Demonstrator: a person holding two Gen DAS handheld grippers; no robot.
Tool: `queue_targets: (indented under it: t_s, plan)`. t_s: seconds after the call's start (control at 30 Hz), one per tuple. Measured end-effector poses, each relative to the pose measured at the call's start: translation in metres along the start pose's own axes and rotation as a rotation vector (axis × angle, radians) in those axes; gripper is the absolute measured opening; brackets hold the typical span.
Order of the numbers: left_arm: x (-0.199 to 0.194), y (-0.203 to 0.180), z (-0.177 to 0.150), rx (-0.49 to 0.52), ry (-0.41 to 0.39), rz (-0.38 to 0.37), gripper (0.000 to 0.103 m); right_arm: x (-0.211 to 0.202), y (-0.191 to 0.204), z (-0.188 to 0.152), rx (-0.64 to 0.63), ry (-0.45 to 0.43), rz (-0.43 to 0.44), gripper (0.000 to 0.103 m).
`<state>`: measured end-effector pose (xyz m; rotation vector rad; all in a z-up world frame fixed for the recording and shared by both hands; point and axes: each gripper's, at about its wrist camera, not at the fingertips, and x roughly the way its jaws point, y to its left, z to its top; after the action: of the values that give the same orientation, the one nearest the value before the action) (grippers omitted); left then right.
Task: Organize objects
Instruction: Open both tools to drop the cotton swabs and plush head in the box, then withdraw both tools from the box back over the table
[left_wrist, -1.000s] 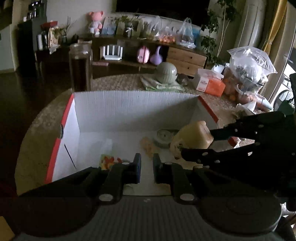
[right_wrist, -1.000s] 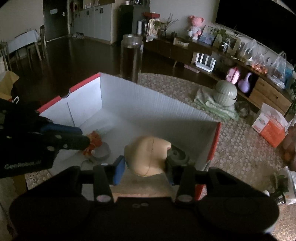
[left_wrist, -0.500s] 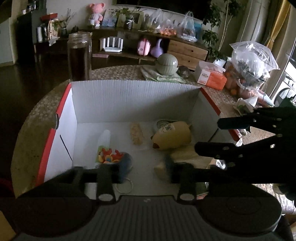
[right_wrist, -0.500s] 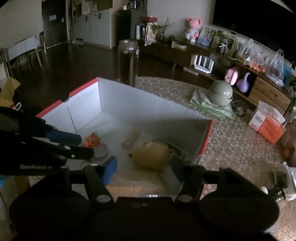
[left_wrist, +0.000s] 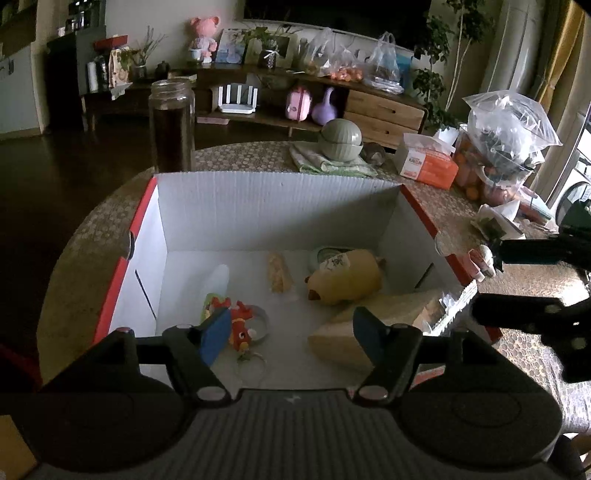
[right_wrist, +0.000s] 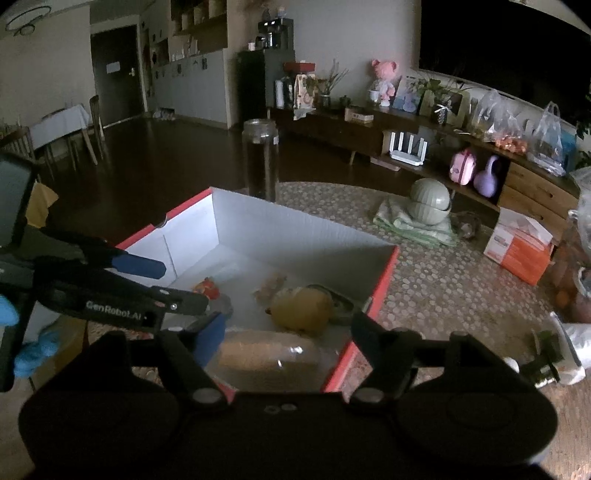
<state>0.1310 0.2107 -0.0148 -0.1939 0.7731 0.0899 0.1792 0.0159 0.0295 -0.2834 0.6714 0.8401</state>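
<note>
A white cardboard box with a red rim sits on the round table. Inside it lie a yellow plush toy, a red fish toy on a ring, a pale snack piece, a white bottle, a round tin and a bagged bread loaf. My left gripper hangs over the box's near edge, its jaws opening with nothing pressed between them. My right gripper is at the box's right corner, its jaws opening and empty.
Behind the box stand a tall glass jar, a green lidded bowl on a folded cloth, an orange tissue box and plastic bags of fruit. Small packets lie right of the box.
My right gripper has let go of the yellow plush toy, which now lies in the box, and has drawn back and up. My left gripper has gone from shut to open.
</note>
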Motion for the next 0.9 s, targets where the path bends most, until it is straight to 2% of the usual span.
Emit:
queue_targets:
  t_s: [0.23,0.3,0.4,0.7,0.8,0.9]
  plan:
    - [-0.013,-0.004,-0.008,0.002,-0.024,-0.003,0.073,-0.026,-0.011,-0.012,0.018,-0.033,0.002,0.079]
    - [-0.016,-0.007,-0.008,-0.004,-0.030,-0.010,0.080,-0.032,-0.015,-0.015,0.025,-0.042,-0.001,0.080]
    - [-0.022,-0.012,-0.009,-0.003,-0.042,-0.020,0.082,-0.042,-0.021,-0.022,0.035,-0.055,-0.006,0.080]
    - [-0.031,-0.051,-0.015,0.057,-0.053,-0.054,0.087,-0.071,-0.044,-0.045,0.064,-0.080,-0.037,0.086]
    - [-0.035,-0.069,-0.015,0.082,-0.076,-0.067,0.103,-0.081,-0.055,-0.057,0.086,-0.085,-0.060,0.089]
    - [-0.037,-0.087,-0.013,0.095,-0.095,-0.096,0.103,-0.091,-0.071,-0.070,0.117,-0.105,-0.081,0.098]
